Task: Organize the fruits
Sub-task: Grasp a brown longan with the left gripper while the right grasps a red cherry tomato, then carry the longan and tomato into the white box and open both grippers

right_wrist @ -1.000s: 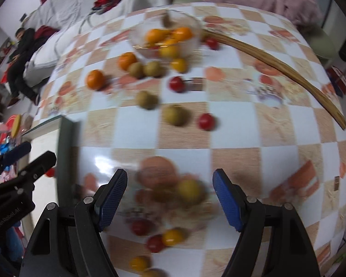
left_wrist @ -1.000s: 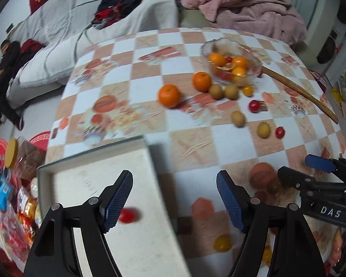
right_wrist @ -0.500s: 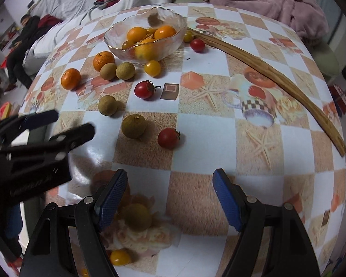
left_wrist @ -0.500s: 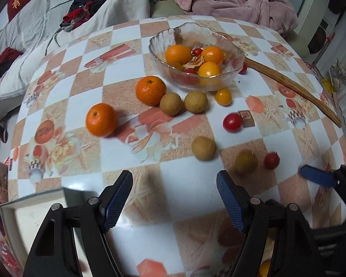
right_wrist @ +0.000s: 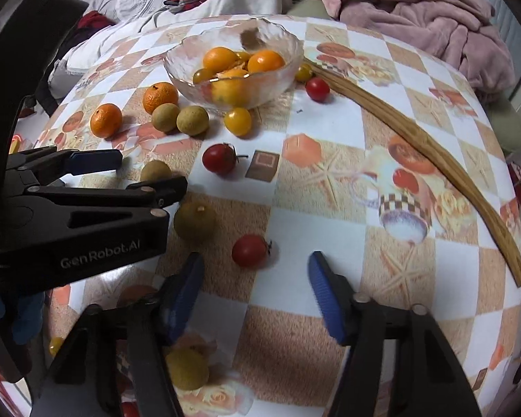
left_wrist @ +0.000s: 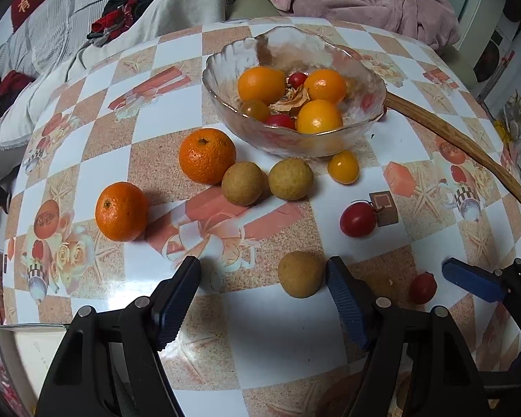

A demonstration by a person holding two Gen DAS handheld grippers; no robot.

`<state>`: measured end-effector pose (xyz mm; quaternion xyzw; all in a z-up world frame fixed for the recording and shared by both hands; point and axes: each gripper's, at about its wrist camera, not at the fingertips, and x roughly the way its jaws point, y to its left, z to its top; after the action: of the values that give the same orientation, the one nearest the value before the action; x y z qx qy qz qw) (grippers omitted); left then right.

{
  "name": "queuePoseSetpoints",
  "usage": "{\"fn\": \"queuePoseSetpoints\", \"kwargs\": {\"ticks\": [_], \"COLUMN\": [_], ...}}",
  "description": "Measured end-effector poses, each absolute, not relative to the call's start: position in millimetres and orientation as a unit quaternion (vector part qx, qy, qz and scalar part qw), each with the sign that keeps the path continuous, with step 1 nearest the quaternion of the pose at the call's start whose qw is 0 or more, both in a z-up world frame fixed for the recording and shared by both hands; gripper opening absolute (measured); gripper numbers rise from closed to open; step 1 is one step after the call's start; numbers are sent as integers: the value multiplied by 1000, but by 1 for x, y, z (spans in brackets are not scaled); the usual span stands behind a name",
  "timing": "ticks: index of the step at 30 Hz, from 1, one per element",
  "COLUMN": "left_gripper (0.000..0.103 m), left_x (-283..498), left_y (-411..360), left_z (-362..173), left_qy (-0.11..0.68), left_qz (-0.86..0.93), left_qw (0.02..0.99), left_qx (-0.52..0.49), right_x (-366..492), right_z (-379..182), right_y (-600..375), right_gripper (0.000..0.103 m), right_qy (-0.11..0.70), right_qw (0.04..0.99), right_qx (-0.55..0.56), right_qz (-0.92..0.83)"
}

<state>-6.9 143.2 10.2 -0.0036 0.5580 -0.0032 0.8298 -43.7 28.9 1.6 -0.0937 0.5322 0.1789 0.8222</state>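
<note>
Your left claw (left_wrist: pixel 264 299) hangs open over the checkered table (left_wrist: pixel 278 340), a round tan longan (left_wrist: pixel 300 274) just inside its right finger. Your right claw (right_wrist: pixel 255 293) gapes too, a small red cherry tomato (right_wrist: pixel 250 251) just ahead between its fingers.

A clear glass bowl (left_wrist: pixel 295 90) at upper centre of the frame holds oranges and cherry tomatoes. Two mandarins (left_wrist: pixel 206 155) lie loose at centre left on the table (left_wrist: pixel 278 333), two brown longans (left_wrist: pixel 243 183) touching just right of them. A yellow tomato (left_wrist: pixel 344 166) sits below the bowl's rim; a red tomato (left_wrist: pixel 358 219) lies centre right.
</note>
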Motion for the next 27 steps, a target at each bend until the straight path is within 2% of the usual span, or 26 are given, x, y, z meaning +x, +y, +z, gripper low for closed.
{"fn": "queuePoseSetpoints", "kwargs": {"ticks": [2,4,6,12,27], "left_gripper": [59,37,27,27,27], "left_x": [-7,-6,-5,-16,-72], "left_y": [142,140,137,142,177], "left_z": [12,14,15,23,53], "left_qy": [556,555,557,559,550], "left_qz": [-5,-9,-13,-20,0], "left_qw": [831,832,830,828,832], "left_qx": [-3,-4,-2,-30,-68], "right_x": [-41,-39,-36,-37,-70], "right_z": [2,3,4,6,23], "right_y": [29,27,21,3,10], "right_gripper": [41,24,23,23,23], "right_qy": [531,533,541,562,573], "right_qw": [822,821,818,808,798], "right_qx": [-96,-92,-71,-9,10], "right_qz": [180,180,183,175,185]}}
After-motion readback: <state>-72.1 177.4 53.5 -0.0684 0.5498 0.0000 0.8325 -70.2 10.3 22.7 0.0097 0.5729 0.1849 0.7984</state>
